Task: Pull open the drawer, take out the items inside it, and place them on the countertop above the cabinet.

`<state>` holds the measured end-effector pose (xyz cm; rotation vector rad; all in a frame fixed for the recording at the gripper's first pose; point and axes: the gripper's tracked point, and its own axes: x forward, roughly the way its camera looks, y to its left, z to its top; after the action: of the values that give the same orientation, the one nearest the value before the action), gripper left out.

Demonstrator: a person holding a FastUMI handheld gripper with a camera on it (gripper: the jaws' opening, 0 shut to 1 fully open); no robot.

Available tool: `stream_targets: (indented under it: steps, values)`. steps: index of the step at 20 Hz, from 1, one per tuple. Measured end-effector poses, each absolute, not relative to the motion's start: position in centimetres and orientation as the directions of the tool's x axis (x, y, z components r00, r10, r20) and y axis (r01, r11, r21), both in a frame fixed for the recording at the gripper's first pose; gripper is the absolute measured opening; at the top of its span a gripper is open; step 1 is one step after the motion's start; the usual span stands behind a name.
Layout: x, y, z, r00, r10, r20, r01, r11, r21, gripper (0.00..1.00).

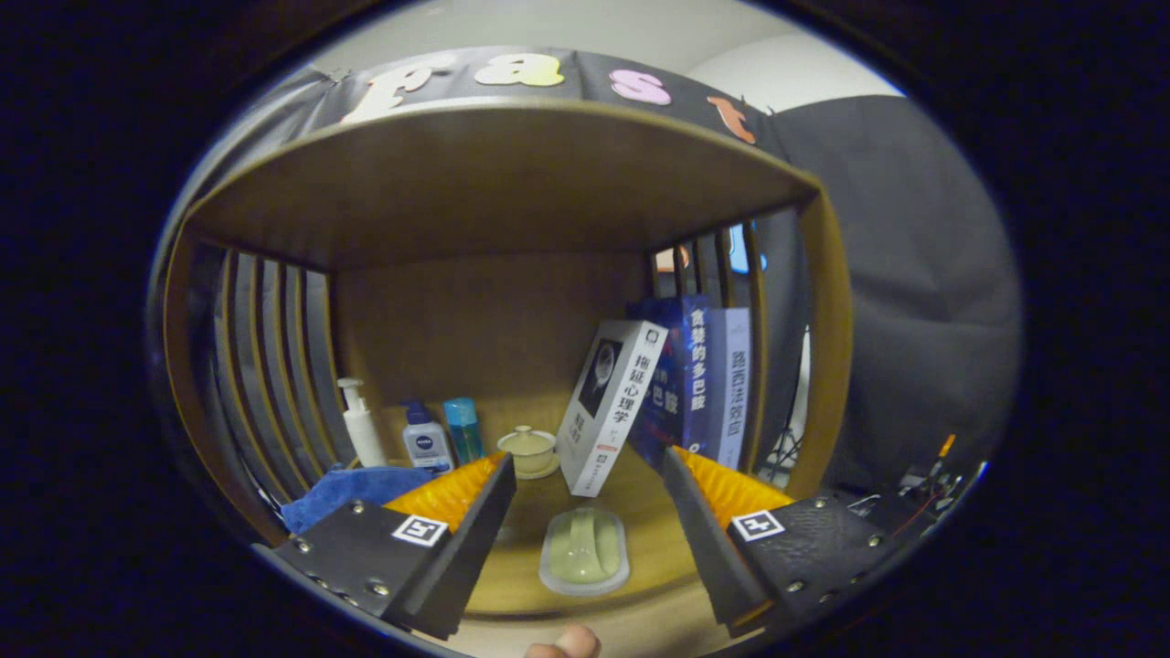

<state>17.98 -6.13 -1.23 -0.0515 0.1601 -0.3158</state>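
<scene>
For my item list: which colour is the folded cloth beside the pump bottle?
Blue; the folded cloth shows best in the gripper view.

The tool (pixel 585 471) hangs with its fingers spread apart, a soap dish (pixel 584 551) on the surface (pixel 640 512) between them. Beyond, a lidded cup (pixel 529 451) sits before the back wall. Left of it stand three bottles (pixel 425 436) (a cloth (pixel 347 489) lies before them); right of it, books (pixel 658 393), the nearest leaning.

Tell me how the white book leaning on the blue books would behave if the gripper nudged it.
The white book stands tilted against the blue books, so a nudge would probably slide its base or tip it flat. It looks thick and stiff, likely fairly heavy. The gripper is open, short of it.
</scene>
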Motion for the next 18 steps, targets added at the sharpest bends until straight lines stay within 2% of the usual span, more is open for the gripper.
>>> stream_targets:
  steps: [6,11,18]
  values:
    - [9.6,-5.6,0.6,0.931,-0.351,-0.105,0.336,0.932,-0.134,0.97]
    - [3.1,-2.6,-2.4,0.96,-0.26,-0.107,0.249,0.963,-0.105,0.97]
    - [-4.6,-2.7,-9.8,0.96,-0.223,-0.172,0.22,0.975,-0.036,0.97]
